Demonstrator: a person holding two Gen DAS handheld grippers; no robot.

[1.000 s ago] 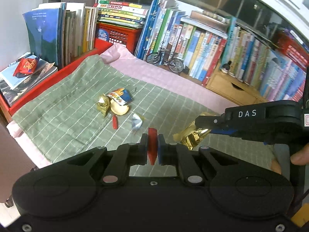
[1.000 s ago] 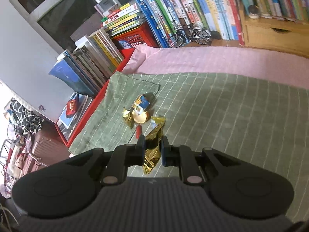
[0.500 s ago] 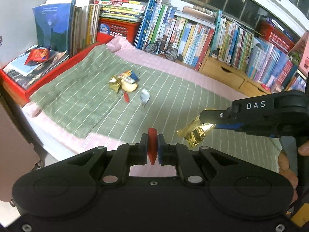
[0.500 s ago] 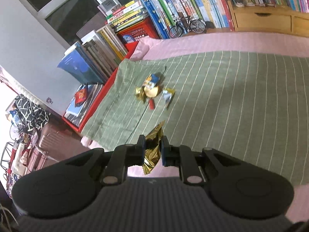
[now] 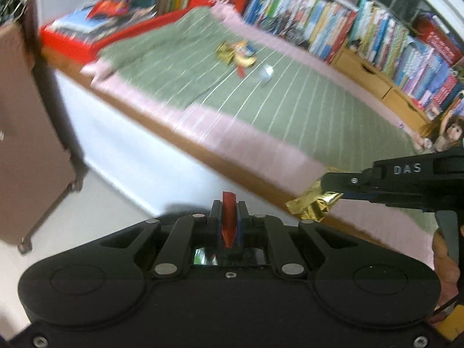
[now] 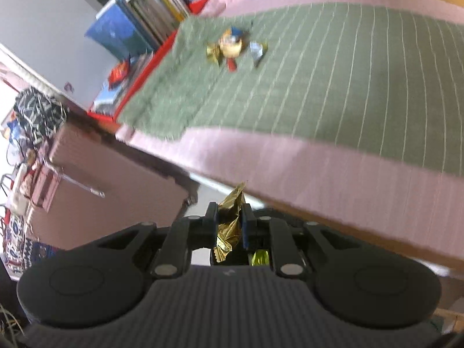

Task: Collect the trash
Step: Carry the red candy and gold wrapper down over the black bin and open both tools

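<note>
My left gripper (image 5: 228,204) is shut on a small red wrapper (image 5: 228,220), held off the bed's near edge above the floor. My right gripper (image 6: 229,207) is shut on a crumpled gold foil wrapper (image 6: 230,226); in the left wrist view that gold foil wrapper (image 5: 314,203) hangs from the right gripper (image 5: 330,187) over the bed's edge. More trash lies far off on the green striped blanket (image 5: 304,107): a pile of gold and coloured wrappers (image 5: 236,53), a small red piece (image 5: 240,71) and a silvery wrapper (image 5: 266,72). The same pile of wrappers (image 6: 229,47) shows in the right wrist view.
A brown suitcase (image 5: 26,133) stands on the floor left of the bed. Books fill a red tray (image 5: 69,40) and shelves (image 5: 377,29) behind the bed. A doll (image 5: 443,136) sits at the far right. A pink sheet (image 6: 319,171) borders the blanket.
Both grippers have pulled back from the bed and dropped lower, past its near edge, each keeping its wrapper. The floor and suitcase have come into view.
</note>
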